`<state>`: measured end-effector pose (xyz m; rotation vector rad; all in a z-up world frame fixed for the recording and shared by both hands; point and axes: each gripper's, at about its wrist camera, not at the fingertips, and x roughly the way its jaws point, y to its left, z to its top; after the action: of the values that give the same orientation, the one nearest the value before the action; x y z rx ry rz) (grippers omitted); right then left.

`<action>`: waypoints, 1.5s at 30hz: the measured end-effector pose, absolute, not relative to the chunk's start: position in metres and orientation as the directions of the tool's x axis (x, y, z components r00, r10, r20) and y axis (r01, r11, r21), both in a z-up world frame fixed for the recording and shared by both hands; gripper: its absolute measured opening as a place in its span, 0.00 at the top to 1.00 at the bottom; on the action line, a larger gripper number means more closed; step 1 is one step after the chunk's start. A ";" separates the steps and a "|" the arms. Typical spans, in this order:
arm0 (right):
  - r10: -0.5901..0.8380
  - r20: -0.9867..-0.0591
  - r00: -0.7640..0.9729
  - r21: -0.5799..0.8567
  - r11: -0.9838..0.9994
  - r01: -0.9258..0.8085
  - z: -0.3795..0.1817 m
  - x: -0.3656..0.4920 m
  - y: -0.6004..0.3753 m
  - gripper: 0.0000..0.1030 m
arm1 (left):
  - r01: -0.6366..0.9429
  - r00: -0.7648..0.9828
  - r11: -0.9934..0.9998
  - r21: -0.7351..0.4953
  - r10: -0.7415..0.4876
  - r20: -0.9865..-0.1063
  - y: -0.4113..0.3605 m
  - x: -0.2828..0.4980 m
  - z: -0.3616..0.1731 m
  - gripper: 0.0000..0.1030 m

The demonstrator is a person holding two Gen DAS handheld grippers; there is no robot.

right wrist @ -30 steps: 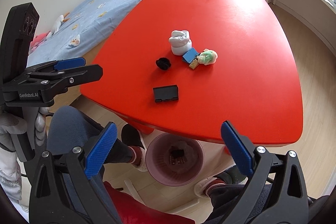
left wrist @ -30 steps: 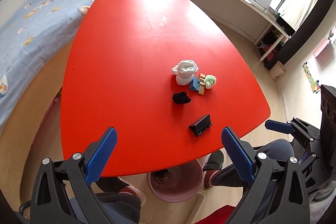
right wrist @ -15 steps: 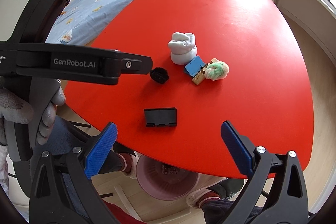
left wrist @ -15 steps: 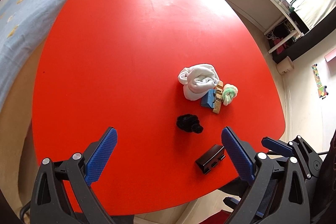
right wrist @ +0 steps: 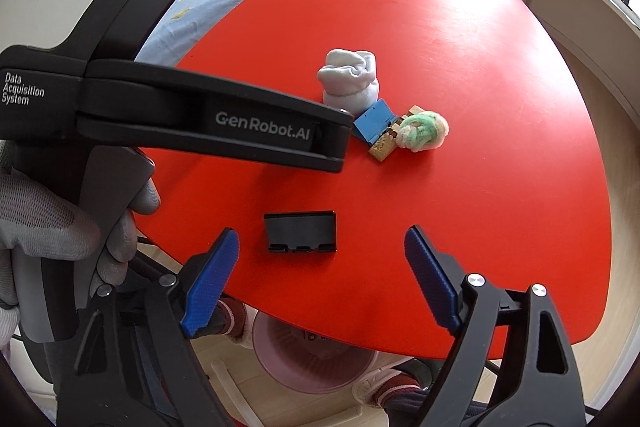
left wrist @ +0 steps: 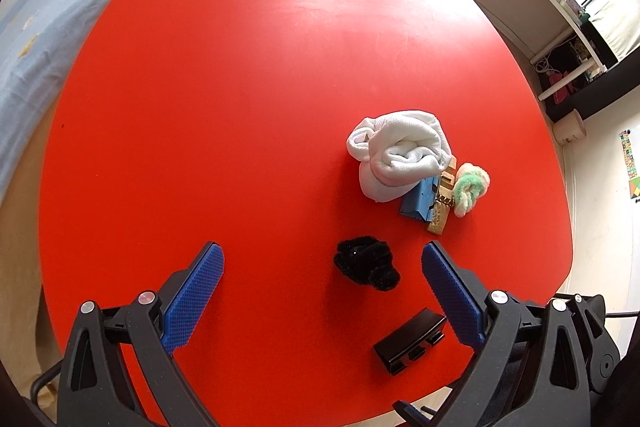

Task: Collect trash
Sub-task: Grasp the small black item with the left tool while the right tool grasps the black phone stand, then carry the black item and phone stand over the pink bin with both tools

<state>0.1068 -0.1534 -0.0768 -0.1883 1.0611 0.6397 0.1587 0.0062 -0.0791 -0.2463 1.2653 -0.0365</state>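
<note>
On the red table [left wrist: 240,87] a black fuzzy clump [left wrist: 366,265] lies between the fingers of my left gripper [left wrist: 320,259], a little right of the middle. That gripper is open and its pads are clear of the clump. A black plastic holder [right wrist: 300,231] lies between the fingers of my right gripper [right wrist: 320,239]. Its jaws are closing and the pads stand apart from the holder. Farther on sit a rolled white cloth [left wrist: 400,155], a blue piece [left wrist: 418,201], a tan piece [left wrist: 440,211] and a green-white fluffy ball [left wrist: 472,189].
A pink bin [right wrist: 316,359] stands on the floor under the table's near edge, beside a person's shoes. The left gripper's black housing [right wrist: 200,123] and a gloved hand [right wrist: 40,223] cross the left of the right wrist view. A bed [left wrist: 32,27] runs along the table's left side.
My left gripper has come forward and down over the table until the black clump lies between its fingers. My right gripper has sunk toward the black holder and its fingers stand closer together.
</note>
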 end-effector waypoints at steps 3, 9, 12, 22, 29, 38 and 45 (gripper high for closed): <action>0.393 -0.857 0.332 0.144 0.803 -0.579 -0.081 0.106 -0.152 0.26 | -0.106 0.308 0.977 -0.184 -0.144 -0.940 0.004 0.160 -0.079 0.08; 0.398 -0.847 0.352 0.133 0.800 -0.586 -0.087 0.105 -0.150 0.36 | -0.098 0.321 0.984 -0.151 -0.112 -0.940 -0.005 0.156 -0.077 0.20; 0.389 -0.850 0.356 0.121 0.801 -0.587 -0.091 0.102 -0.151 0.40 | -0.097 0.326 0.984 -0.146 -0.108 -0.939 -0.003 0.154 -0.076 0.29; 0.362 -0.853 0.375 0.080 0.802 -0.593 -0.090 0.103 -0.148 0.62 | -0.088 0.335 0.987 -0.132 -0.095 -0.938 0.005 0.150 -0.074 0.76; 0.350 -0.859 0.373 0.092 0.824 -0.559 -0.088 0.112 -0.154 0.62 | -0.068 0.363 0.985 -0.158 -0.124 -0.924 0.009 0.145 -0.075 0.79; 0.339 -0.866 0.369 0.108 0.845 -0.524 -0.083 0.130 -0.165 0.62 | -0.053 0.384 0.988 -0.146 -0.114 -0.916 0.010 0.135 -0.074 0.79; 0.326 -0.866 0.379 0.099 0.855 -0.509 -0.073 0.132 -0.169 0.62 | -0.017 0.427 0.992 -0.129 -0.109 -0.898 0.009 0.121 -0.060 0.79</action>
<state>0.1317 -0.1695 -0.0727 -0.1962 1.0552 0.5379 0.1209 0.0086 -0.0605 -0.1249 1.1290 -0.0575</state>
